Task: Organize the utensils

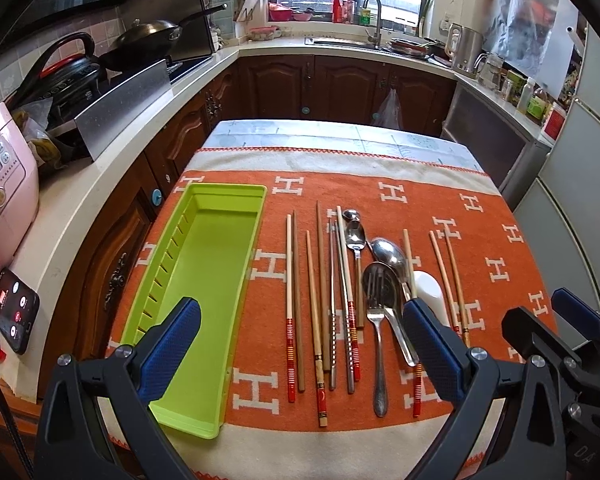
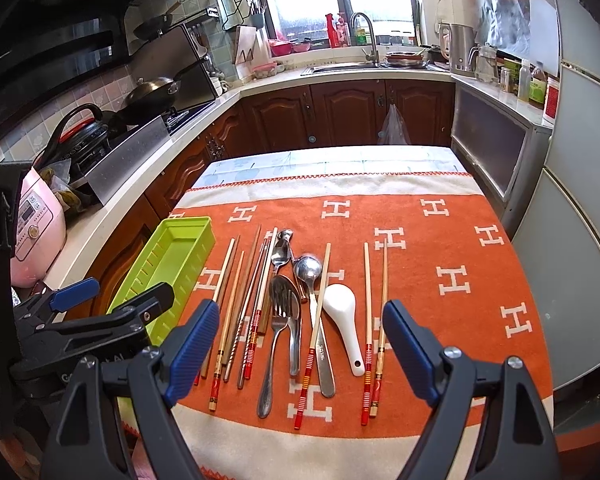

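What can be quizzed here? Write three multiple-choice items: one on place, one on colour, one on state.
1. Where does the tray sit relative to the utensils?
A. left B. right C. on top

2. What colour is the ceramic spoon?
A. white B. black C. green

3. How is the right gripper?
A. shut on a fork B. open, holding nothing C. shut on a chopstick

Answers: 1 A, the green tray lies left of the row; 2 A, it is plain white; 3 B, its fingers stand wide apart above the cloth.
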{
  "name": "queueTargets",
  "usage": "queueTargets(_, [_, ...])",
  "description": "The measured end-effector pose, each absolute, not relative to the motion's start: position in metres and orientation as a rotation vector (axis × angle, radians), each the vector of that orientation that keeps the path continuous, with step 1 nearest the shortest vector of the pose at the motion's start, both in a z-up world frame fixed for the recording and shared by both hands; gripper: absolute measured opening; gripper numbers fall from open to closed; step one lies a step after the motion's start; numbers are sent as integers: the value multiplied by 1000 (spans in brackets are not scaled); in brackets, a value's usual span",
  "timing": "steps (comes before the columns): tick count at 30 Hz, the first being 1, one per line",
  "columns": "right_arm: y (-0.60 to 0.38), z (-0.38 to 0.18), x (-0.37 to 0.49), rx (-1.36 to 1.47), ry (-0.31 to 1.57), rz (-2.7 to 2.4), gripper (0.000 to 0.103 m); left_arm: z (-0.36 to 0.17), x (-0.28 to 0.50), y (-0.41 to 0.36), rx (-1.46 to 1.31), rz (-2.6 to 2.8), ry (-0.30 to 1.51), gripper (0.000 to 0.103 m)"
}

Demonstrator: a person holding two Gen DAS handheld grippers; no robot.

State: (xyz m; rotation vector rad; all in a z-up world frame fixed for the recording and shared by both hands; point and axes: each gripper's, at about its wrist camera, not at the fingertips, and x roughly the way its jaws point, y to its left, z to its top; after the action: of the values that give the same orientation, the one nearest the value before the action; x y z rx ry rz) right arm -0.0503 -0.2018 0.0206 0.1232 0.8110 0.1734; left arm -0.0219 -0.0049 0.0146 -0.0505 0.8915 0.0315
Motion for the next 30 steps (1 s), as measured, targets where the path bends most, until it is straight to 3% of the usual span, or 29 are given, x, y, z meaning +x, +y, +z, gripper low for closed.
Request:
queueTargets(21, [-221,33,-49,128,788,183,82,23,-17,13,-76,57,917,100])
queueTargets(26, [-229,34,-40,126,818,198,71,28,-10,18,-57,53,916,100])
queueTargets(30, [-239,34,-31,133,831,190,70,30,-5,21,-45,59,903,100])
